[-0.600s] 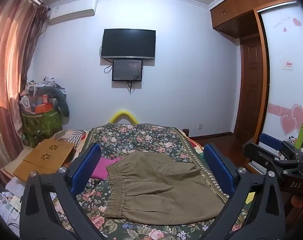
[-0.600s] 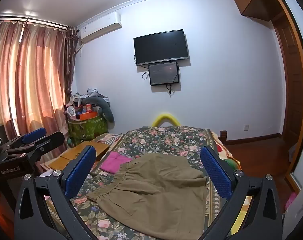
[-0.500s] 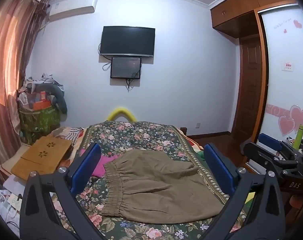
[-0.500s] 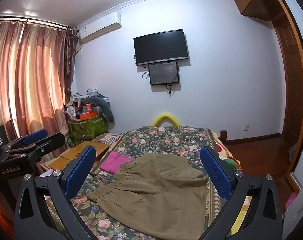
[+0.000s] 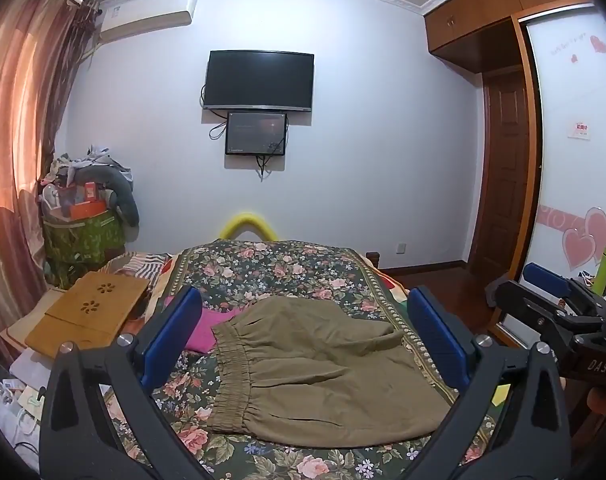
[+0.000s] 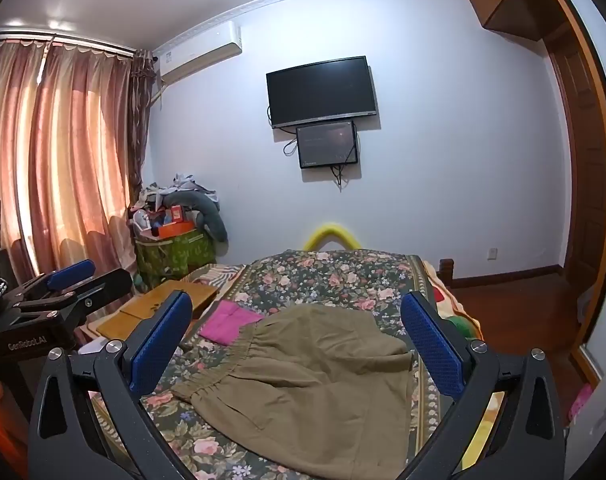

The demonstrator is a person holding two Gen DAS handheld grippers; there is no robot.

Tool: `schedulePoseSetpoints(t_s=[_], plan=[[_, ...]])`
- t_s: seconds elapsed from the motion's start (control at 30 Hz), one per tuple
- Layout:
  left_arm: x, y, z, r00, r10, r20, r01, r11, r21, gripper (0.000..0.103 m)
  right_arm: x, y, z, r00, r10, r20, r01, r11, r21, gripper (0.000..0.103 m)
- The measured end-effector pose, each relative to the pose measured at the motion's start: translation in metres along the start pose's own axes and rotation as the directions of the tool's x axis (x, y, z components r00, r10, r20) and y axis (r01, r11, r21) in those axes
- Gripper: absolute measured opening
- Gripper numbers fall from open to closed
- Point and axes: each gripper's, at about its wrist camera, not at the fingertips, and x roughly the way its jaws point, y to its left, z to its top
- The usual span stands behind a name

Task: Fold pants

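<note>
Both sets of fingers are wide apart and hold nothing. Big flowery bed first: it sits a bit lower in my left view than a moment ago, so my left gripper has tipped up a little. My right gripper has not moved. On the bed, near me, lie the brown pants, bunched and not folded. A small pink cloth peeks out at their far left. I think folding has not started.

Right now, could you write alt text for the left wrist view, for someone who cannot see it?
Olive-brown pants lie flat on a floral bedspread, framed by the open blue-padded left hand-held gripper, which touches nothing. A pink cloth lies beside the waistband; a dark television hangs on the far wall.
</note>
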Motion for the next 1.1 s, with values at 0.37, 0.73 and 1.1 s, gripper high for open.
schedulePoseSetpoints(t_s=[0.37, 0.73, 1.1], plan=[[0.0007, 0.0001, -0.0025, 1.0, 0.007, -0.002, -0.007, 1.0, 0.001, 0.103, 0.0021, -0.0014, -0.0011, 1.0, 0.0, -0.005, 0.0, 1.0, 0.004, 0.103], [0.0017, -0.0017, -0.0034, 1.0, 0.009, -0.002, -0.009, 1.0, 0.005, 0.103, 0.0024, -0.0012, -0.001, 1.0, -0.004, -0.006, 0.004, 1.0, 0.004, 0.103], [0.0021, -0.0024, -0.0049, 1.0, 0.013, -0.002, -0.013, 1.0, 0.004, 0.103, 0.0035, -0.0017, -0.0019, 1.0, -0.005, -0.007, 0.005, 1.0, 0.005, 0.103]])
